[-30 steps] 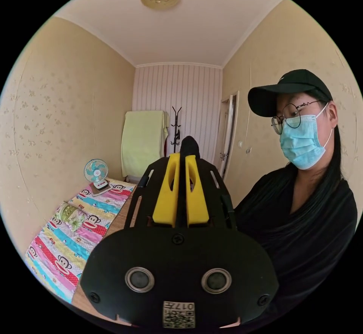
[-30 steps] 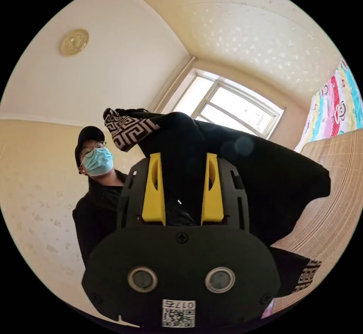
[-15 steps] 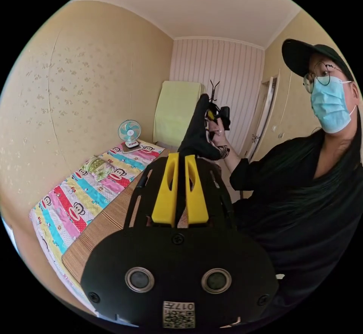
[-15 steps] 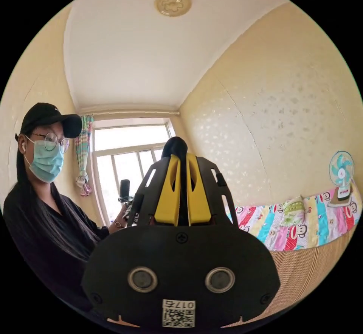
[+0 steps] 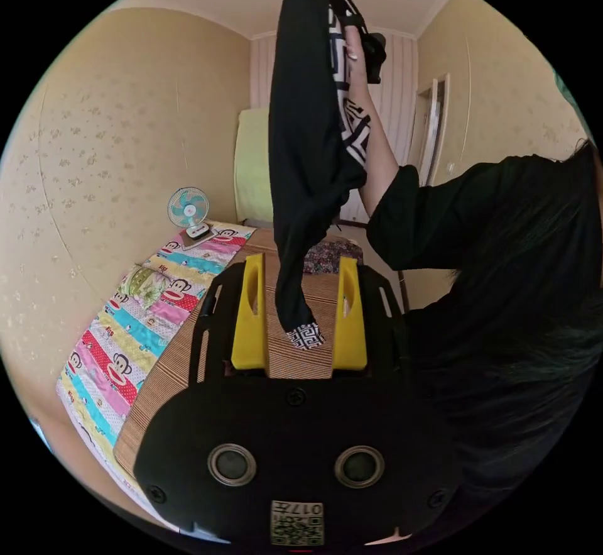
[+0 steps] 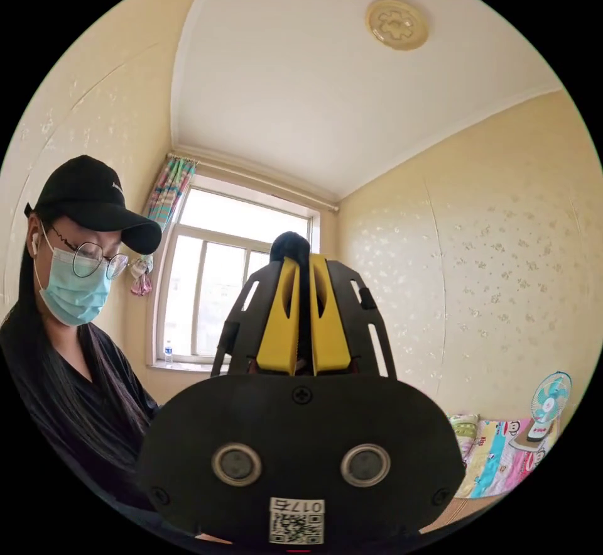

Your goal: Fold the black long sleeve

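Note:
The black long sleeve (image 5: 301,140) hangs in a long bunch from my right gripper (image 5: 370,46), which a hand holds high near the ceiling. Its patterned black-and-white cuff (image 5: 306,335) dangles low over the woven mat (image 5: 182,354). In the left gripper view the cuff appears between the yellow jaws of my left gripper (image 5: 300,263), which stand wide open and hold nothing. In the right gripper view my right gripper (image 6: 304,261) is shut, with a tuft of the black fabric (image 6: 289,246) sticking out past its tips.
The mat lies on a bed beside a colourful cartoon sheet (image 5: 125,335). A small fan (image 5: 188,209) and a green-covered object (image 5: 251,165) stand at the far end. A door (image 5: 433,134) is on the right. The person (image 6: 69,278) stands close, with a window (image 6: 207,291) behind.
My left gripper has opened and let go of the black fabric. The right gripper has gone up with the garment, which now hangs down at full length. Both cameras have swung.

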The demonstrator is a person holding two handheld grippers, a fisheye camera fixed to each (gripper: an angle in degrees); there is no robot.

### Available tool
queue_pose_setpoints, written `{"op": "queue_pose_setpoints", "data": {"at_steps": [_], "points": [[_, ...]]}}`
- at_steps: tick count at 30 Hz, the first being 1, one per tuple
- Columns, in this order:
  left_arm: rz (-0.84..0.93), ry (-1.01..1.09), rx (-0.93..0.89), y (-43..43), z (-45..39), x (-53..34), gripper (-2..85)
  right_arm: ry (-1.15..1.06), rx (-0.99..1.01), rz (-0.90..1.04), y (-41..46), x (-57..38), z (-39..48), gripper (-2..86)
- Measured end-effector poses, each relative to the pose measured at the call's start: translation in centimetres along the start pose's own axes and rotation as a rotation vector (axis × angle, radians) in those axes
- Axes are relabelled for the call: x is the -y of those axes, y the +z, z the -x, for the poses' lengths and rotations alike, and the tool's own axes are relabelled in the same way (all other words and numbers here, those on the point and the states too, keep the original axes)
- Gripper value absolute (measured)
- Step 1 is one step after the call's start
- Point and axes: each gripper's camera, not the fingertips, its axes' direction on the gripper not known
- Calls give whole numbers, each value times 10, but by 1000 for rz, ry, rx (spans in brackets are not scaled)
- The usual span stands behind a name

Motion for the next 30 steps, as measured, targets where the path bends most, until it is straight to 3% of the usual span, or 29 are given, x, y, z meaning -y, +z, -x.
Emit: {"op": "queue_pose_setpoints", "data": {"at_steps": [4,7,8,13,15,17,20,26,30], "points": [[-81,65,37,-22,2,25,145,-23,-125,24,5,19,-4,35],[-141,60,17,-43,18,36,73,-31,-187,14,2,23,-14,34],[-193,43,35,-57,26,35,24,-39,-247,34,0,25,-20,34],[-421,-129,110,-146,86,5,1,-47,-516,224,-29,16,-69,35],[-420,-231,40,-179,133,-15,-3,-3,-477,364,-46,-1,-103,35],[-384,-320,-7,-190,165,-34,-5,138,-271,546,-68,-45,-153,36],[-354,-347,-118,-203,190,-60,-7,330,10,569,-104,-109,-179,35],[-390,-345,-151,-279,196,-48,-6,335,145,468,-132,-109,-173,35],[-300,-508,-60,-302,263,-11,-4,325,123,589,-99,-89,-234,34]]}}
